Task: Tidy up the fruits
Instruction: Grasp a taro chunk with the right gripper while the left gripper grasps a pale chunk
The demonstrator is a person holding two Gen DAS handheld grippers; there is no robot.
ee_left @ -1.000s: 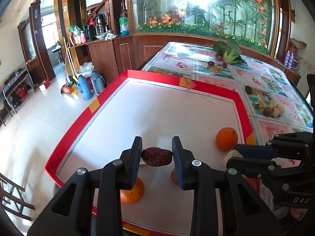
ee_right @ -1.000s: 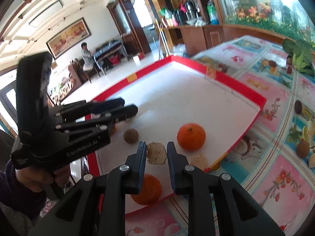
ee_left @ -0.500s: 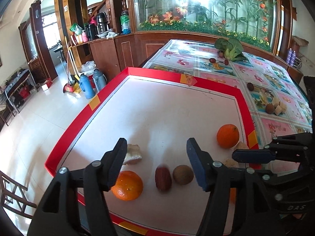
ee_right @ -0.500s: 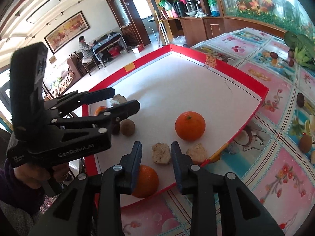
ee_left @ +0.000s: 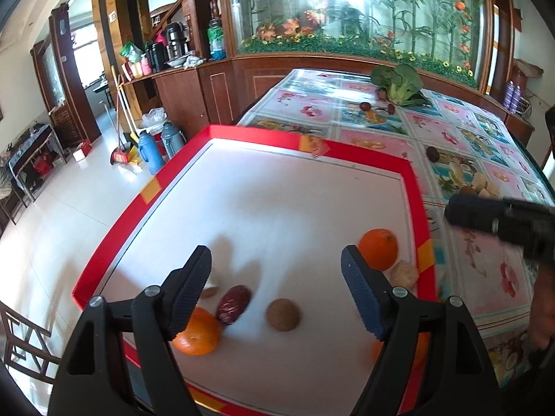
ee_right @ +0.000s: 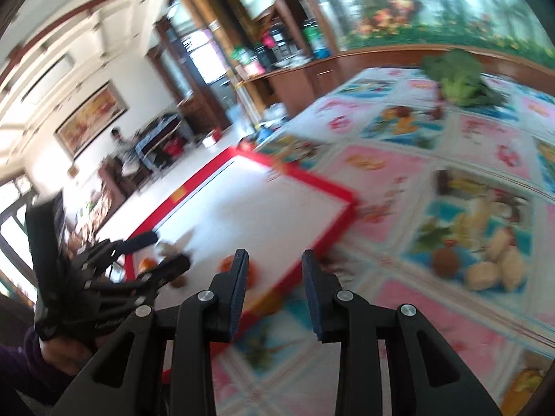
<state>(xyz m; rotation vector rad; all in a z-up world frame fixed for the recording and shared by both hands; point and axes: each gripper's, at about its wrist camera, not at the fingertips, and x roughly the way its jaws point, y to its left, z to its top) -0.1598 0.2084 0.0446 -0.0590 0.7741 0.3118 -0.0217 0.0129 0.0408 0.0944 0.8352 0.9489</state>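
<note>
Left gripper [ee_left: 275, 286] opening, nothing pinched, above a dark red wrinkled date [ee_left: 233, 304] lying beside an orange [ee_left: 197, 332].

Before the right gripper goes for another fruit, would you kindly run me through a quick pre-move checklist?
1. Left gripper has nothing between its pads as its jaws are opening: ok.
2. Dark red oval date lies on the white red-bordered tray: ok.
3. Right gripper empty, jaws apart: ok.
4. Loose brown round fruit and pale chunks on the floral tablecloth ahead: ok.
5. Right wrist view sharp enough to aim: not ok, blurred.
</note>
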